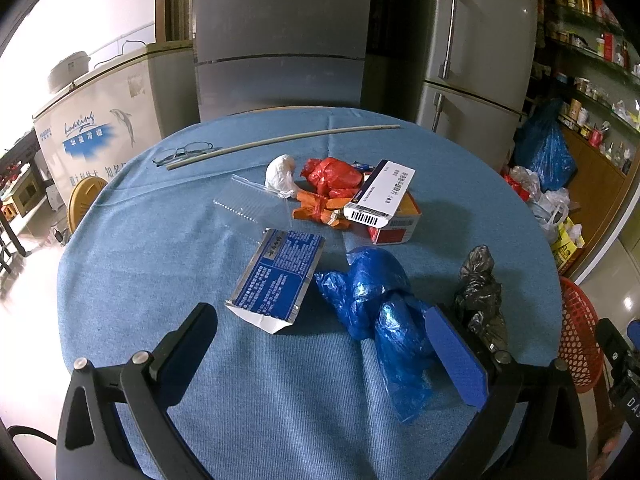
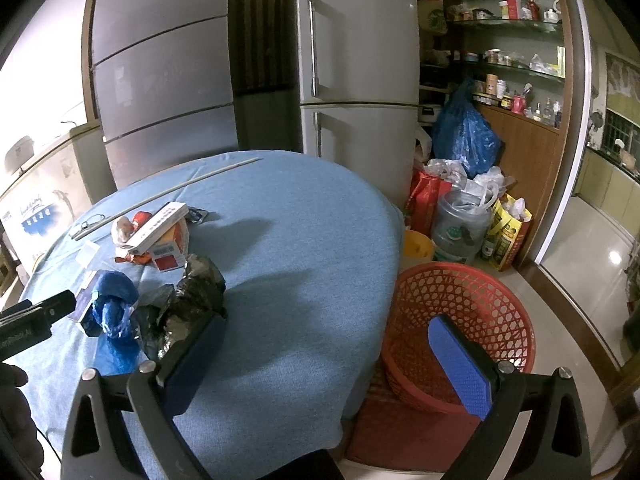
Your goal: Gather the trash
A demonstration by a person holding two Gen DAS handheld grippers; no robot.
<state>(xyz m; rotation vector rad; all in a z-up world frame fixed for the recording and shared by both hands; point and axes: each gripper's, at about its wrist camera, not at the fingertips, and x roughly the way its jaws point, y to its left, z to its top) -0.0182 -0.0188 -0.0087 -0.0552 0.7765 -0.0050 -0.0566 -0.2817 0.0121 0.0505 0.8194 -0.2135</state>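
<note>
The left gripper hangs low over the near part of the blue-clothed table, jaws spread wide and holding nothing; the crumpled blue plastic bag lies between its fingers, close against the right-hand pad, with the blue foil packet just beyond at 11 o'clock. The right gripper is likewise wide open and empty, straddling the table's edge; its left finger sits just beside the crumpled black bag, its right finger over the red basket that stands on the floor at 3 o'clock of the table. Farther off, toward 12 o'clock, the rest of the trash lies in a heap: a white box propped on a red-and-white box, orange wrappers, a red bag, a white wad and a clear plastic tray; beyond that, a long thin rod and a pair of glasses.

The step in hand looks like the first pick, nothing yet gripped and no trash visible in the basket; the next move, I judge, calls for the left jaws to close on the blue bag, pinching enough film to hold, then a carry toward 3 o'clock and a release over the basket.
</note>
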